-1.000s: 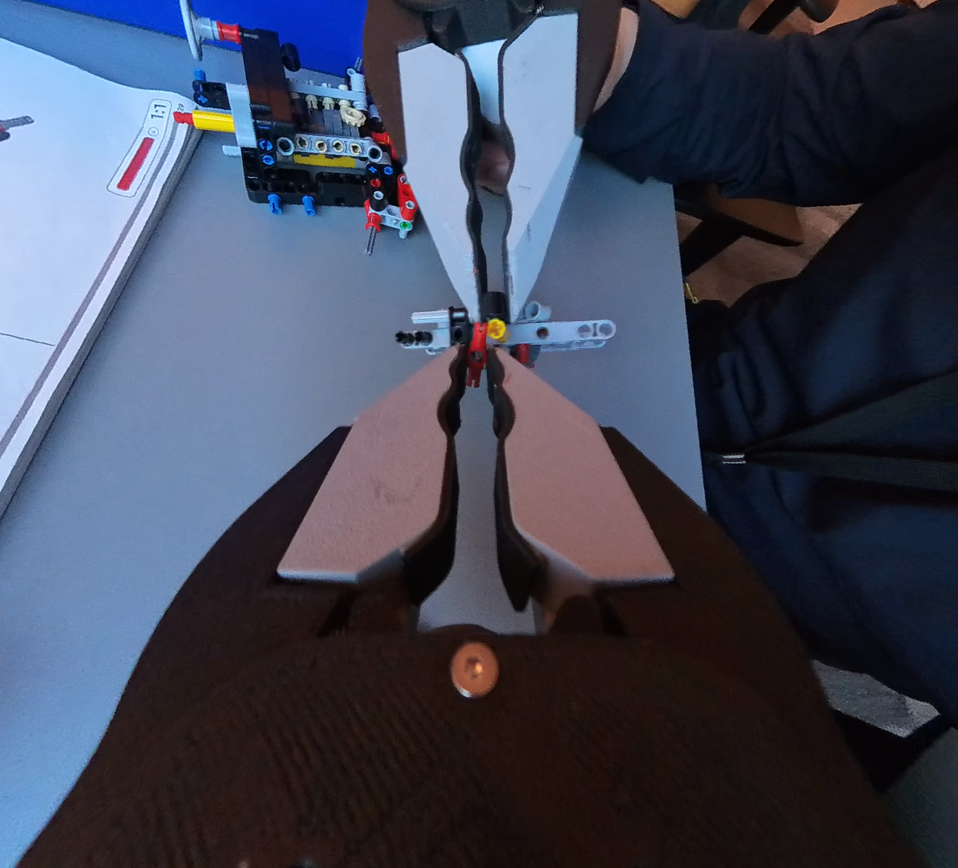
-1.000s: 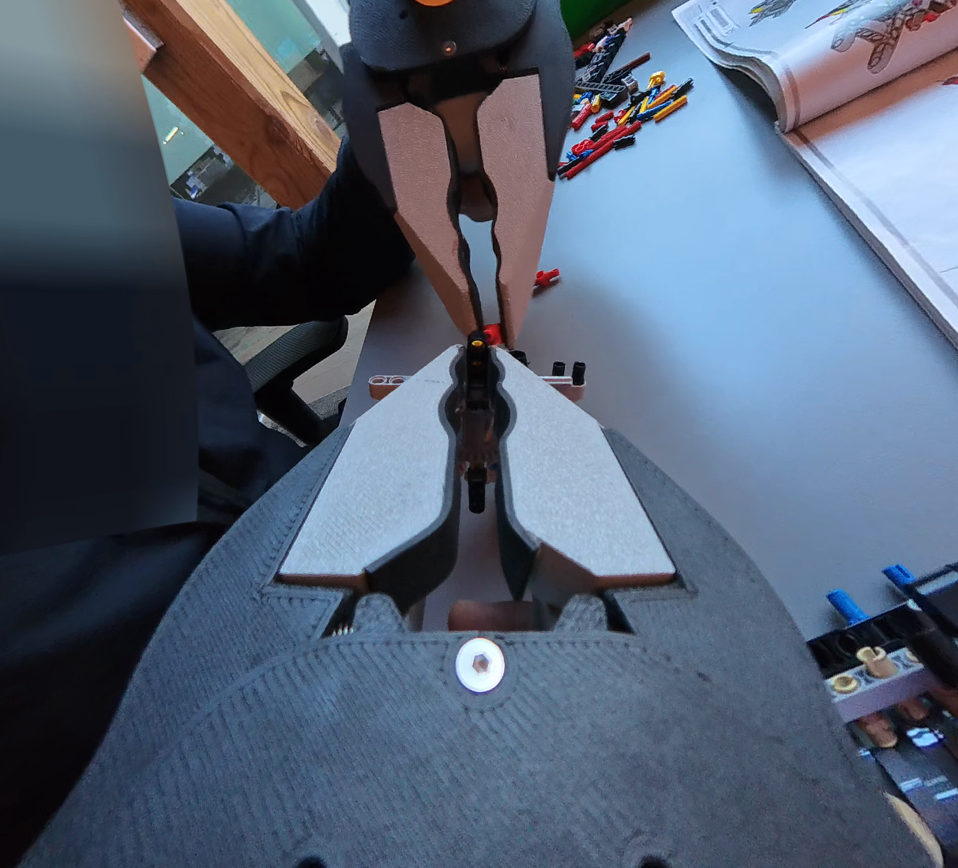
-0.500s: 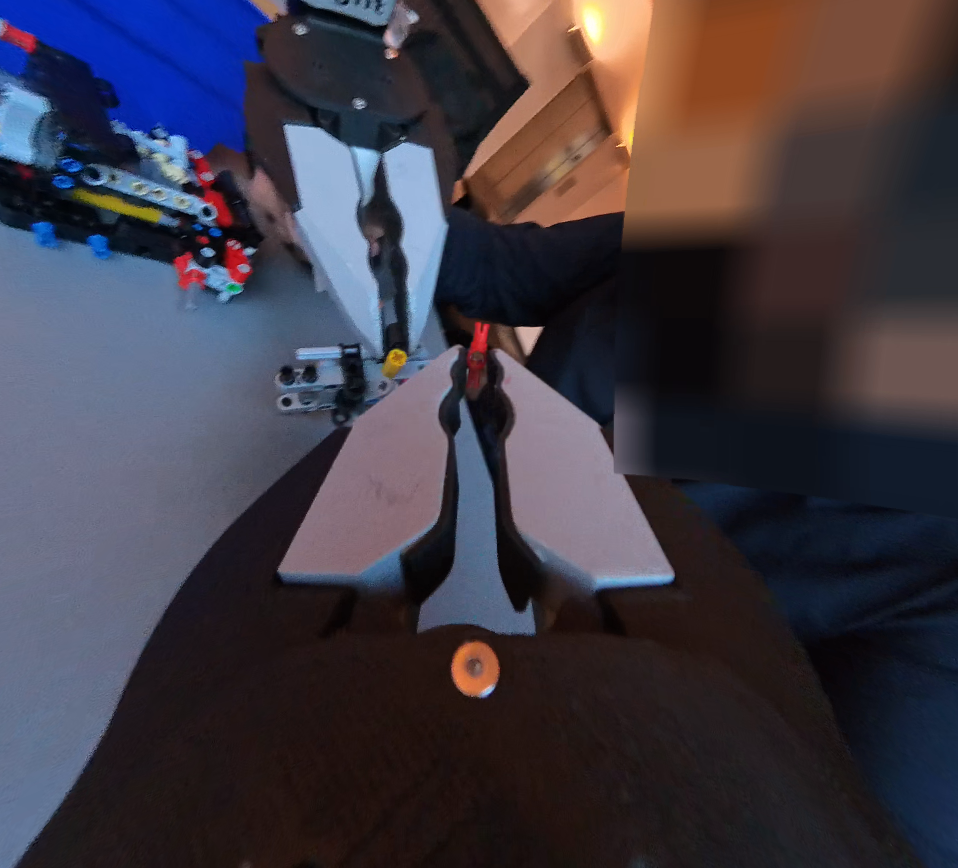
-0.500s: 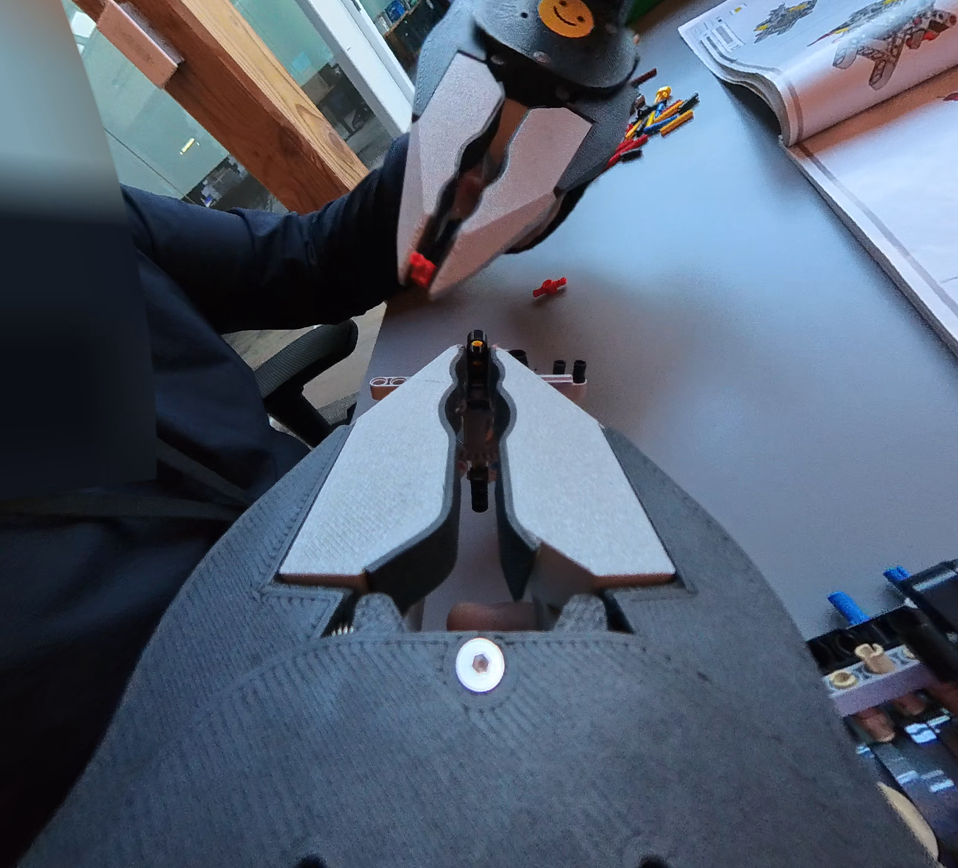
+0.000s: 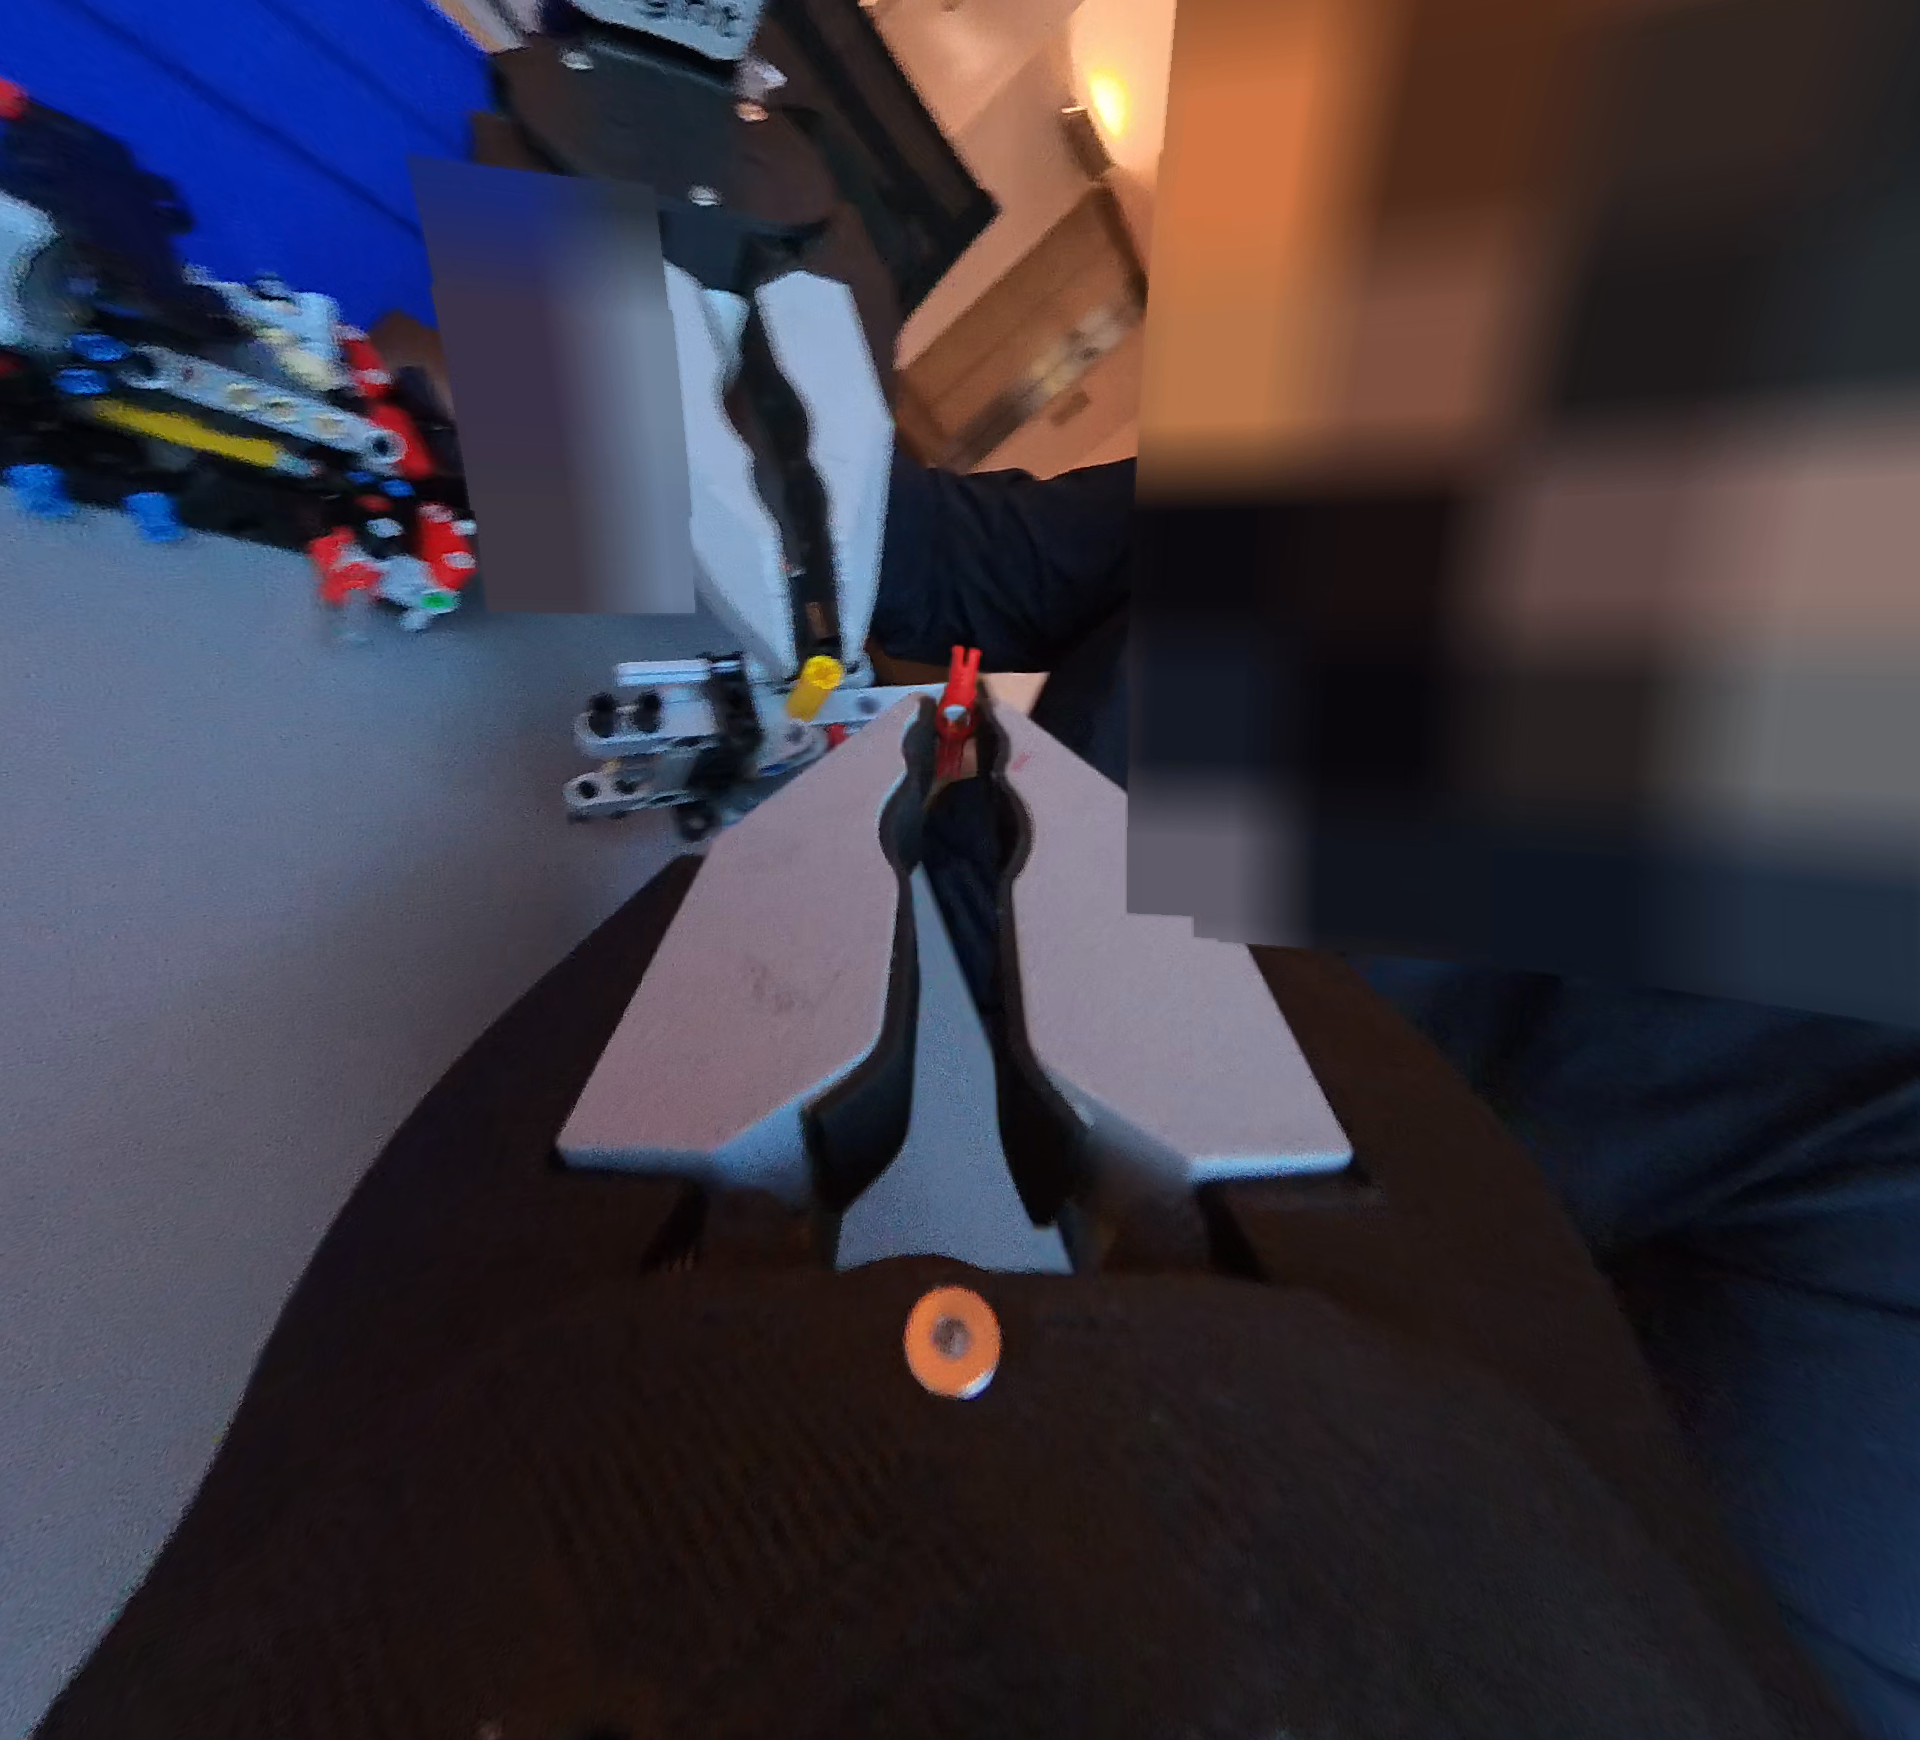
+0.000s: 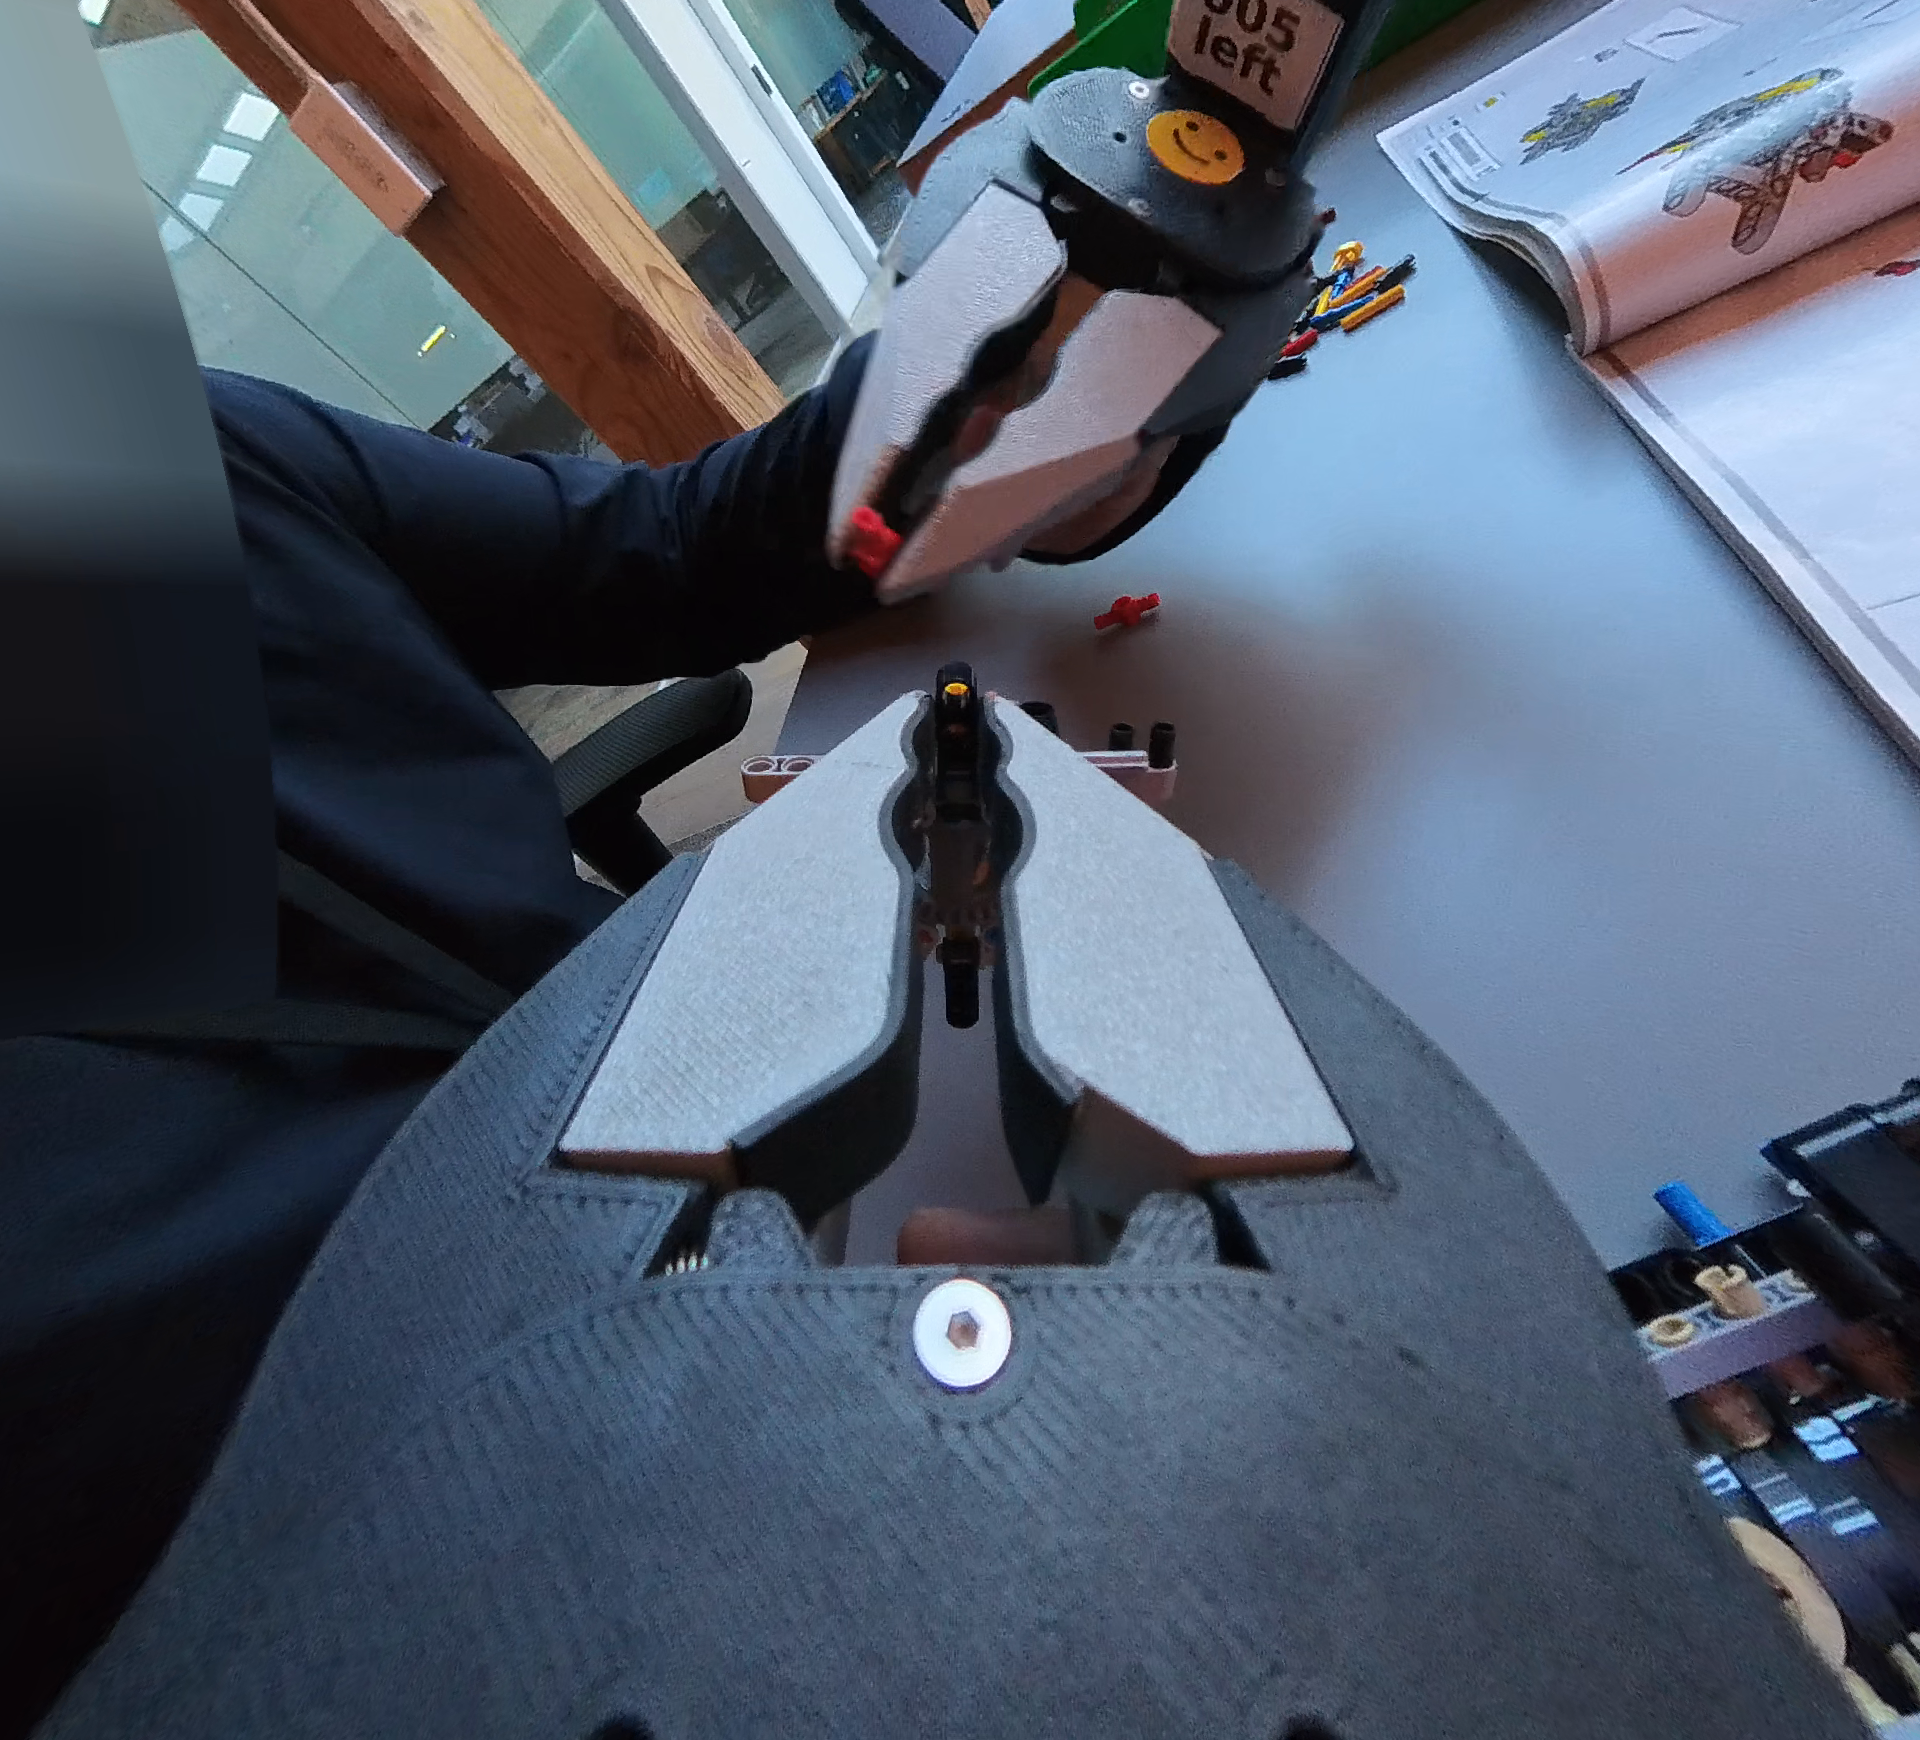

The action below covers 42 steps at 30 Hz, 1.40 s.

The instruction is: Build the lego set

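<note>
Two grippers, one small build on the grey table (image 6: 1558,807)

Left gripper (image 5: 951,714) is pinched shut on a red pin (image 5: 958,698), lifted just beside the grey beam assembly (image 5: 675,734); a second ago it met the assembly. Right gripper (image 6: 954,714) clamps that assembly. The tip-held pin could twist out if pushed in crooked.
</note>
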{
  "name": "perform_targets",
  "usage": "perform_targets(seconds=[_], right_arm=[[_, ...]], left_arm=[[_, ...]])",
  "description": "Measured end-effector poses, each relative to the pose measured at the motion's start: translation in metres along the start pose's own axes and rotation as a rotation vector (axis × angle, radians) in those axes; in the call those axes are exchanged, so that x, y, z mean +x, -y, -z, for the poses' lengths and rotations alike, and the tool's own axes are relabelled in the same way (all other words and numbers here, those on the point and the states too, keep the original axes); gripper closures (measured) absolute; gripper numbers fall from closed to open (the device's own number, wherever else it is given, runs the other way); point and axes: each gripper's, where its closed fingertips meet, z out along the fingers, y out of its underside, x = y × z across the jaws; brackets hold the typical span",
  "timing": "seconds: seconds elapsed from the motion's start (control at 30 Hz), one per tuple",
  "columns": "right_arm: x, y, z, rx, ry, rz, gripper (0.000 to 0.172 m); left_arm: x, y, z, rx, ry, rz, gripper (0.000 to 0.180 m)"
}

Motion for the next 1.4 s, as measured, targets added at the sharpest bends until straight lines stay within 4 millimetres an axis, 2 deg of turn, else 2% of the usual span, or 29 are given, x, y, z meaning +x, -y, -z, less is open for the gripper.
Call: perform_targets(seconds=[0.03,0.13,0.37,0.53,0.83,1.0,1.4], right_arm=[[0.0,0.0,0.0,0.0,0.002,0.003,0.168],[0.001,-0.002,-0.001,-0.006,-0.008,0.006,0.168],[0.004,-0.01,-0.01,-0.055,-0.067,0.057,0.168],[0.008,-0.018,-0.015,-0.117,-0.12,0.113,0.167],[0.005,-0.021,-0.022,-0.139,-0.13,0.137,0.167],[0.006,-0.021,-0.022,-0.144,-0.149,0.141,0.167],[0.007,-0.023,-0.024,-0.161,-0.161,0.156,0.167]], left_arm=[[-0.005,-0.001,0.001,-0.011,0.046,-0.007,0.176],[-0.024,-0.008,0.004,-0.08,0.226,-0.044,0.176],[-0.038,-0.024,-0.001,-0.243,0.474,-0.151,0.176],[-0.041,-0.028,0.004,-0.289,0.541,-0.179,0.176],[-0.044,-0.035,0.005,-0.362,0.625,-0.252,0.176],[-0.038,-0.038,0.002,-0.403,0.651,-0.295,0.176],[-0.04,-0.037,0.004,-0.415,0.703,-0.323,0.176]])
